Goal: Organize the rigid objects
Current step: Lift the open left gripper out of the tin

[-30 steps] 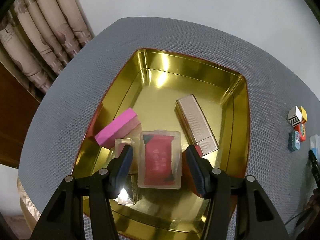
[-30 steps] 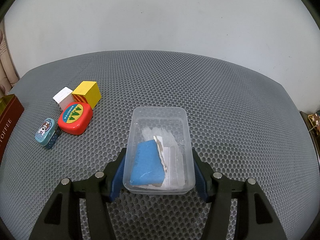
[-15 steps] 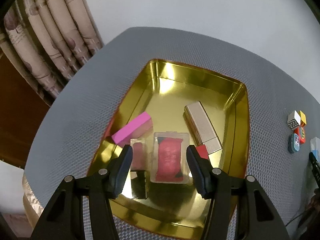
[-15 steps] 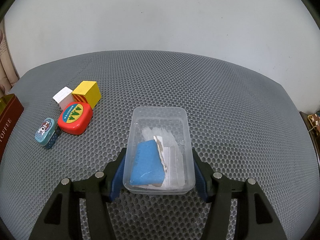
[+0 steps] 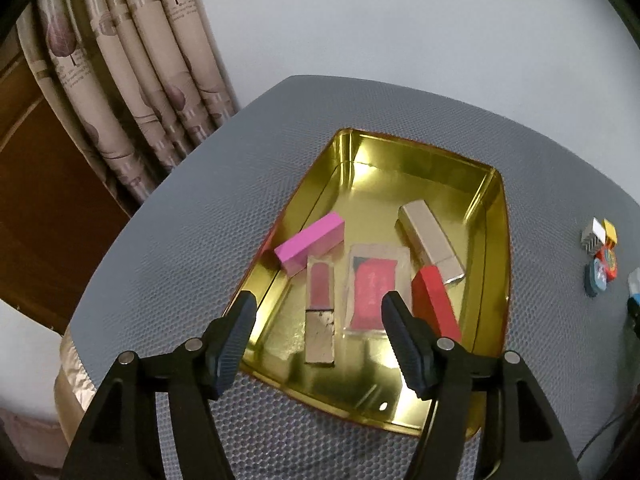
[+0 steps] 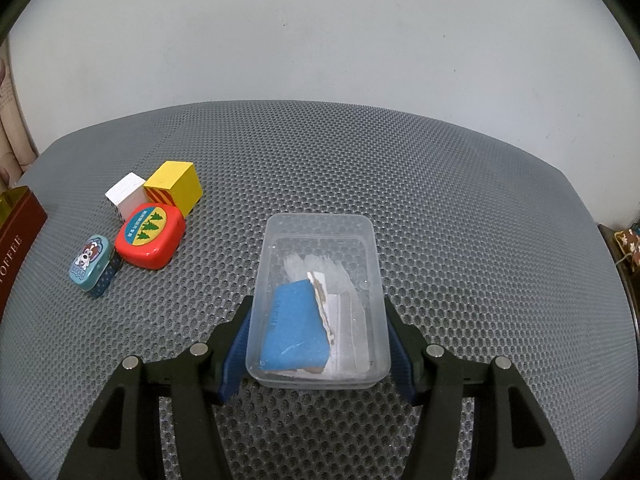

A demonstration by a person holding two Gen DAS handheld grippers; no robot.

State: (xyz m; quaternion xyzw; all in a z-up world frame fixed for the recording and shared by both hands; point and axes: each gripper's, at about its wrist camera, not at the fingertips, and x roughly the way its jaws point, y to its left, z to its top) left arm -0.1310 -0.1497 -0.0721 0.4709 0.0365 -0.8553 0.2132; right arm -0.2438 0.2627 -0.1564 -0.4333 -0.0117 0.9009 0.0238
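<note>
In the left wrist view a gold tin tray (image 5: 496, 216) lies on the grey mesh table. It holds a pink block (image 5: 310, 242), a clear lipstick-like case (image 5: 320, 312), a clear box with a red card (image 5: 376, 286), a red block (image 5: 434, 300) and a silver bar (image 5: 430, 242). My left gripper (image 5: 320, 320) is open and empty, above the tray's near part. In the right wrist view my right gripper (image 6: 318, 336) is shut on a clear plastic box (image 6: 320, 300) that holds a blue item (image 6: 294, 328).
A yellow cube (image 6: 174, 188), a white block (image 6: 125, 196), a red tin (image 6: 150, 236) and a small blue tin (image 6: 90, 262) sit left of the clear box. The tray's dark red wall (image 6: 18, 240) shows at far left. Curtains (image 5: 132, 80) hang behind the table.
My left gripper has pulled back and up from the tray, leaving the clear box with the red card lying in it. The right gripper and its box have not moved.
</note>
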